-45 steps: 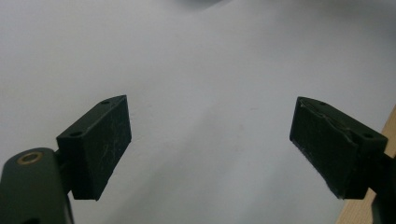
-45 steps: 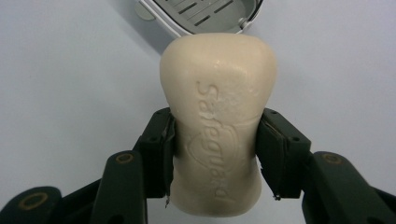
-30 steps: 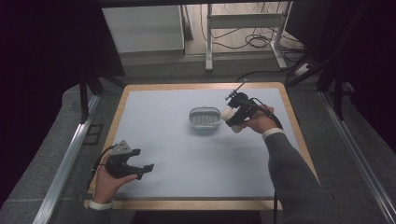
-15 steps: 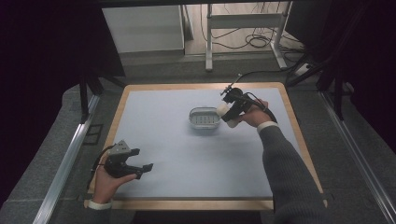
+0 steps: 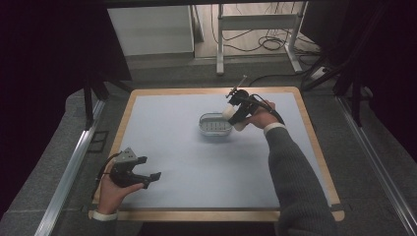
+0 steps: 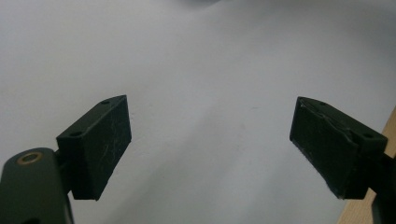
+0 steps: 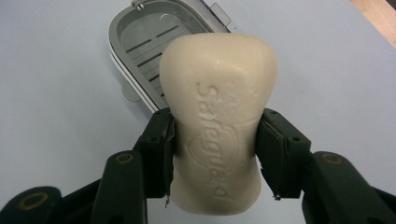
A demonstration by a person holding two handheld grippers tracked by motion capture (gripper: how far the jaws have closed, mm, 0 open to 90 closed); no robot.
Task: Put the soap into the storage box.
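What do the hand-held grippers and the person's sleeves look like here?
Both are black: the left hand-held gripper carries a grey three-cornered plate, the right hand-held gripper trails a black cable. Jaws end in flat, scuffed black pads. The right sleeve is grey knit with a white cuff.

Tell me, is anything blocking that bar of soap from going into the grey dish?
Nothing visible does. The cream, waisted soap bar hangs beside the open grey plastic soap dish, whose slotted inside lies bare.

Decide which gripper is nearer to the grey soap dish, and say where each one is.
Right. The right gripper, shut on the soap bar, hangs at the soap dish, by its right rim. The left gripper sits far off, at the table's near left corner, jaws open.
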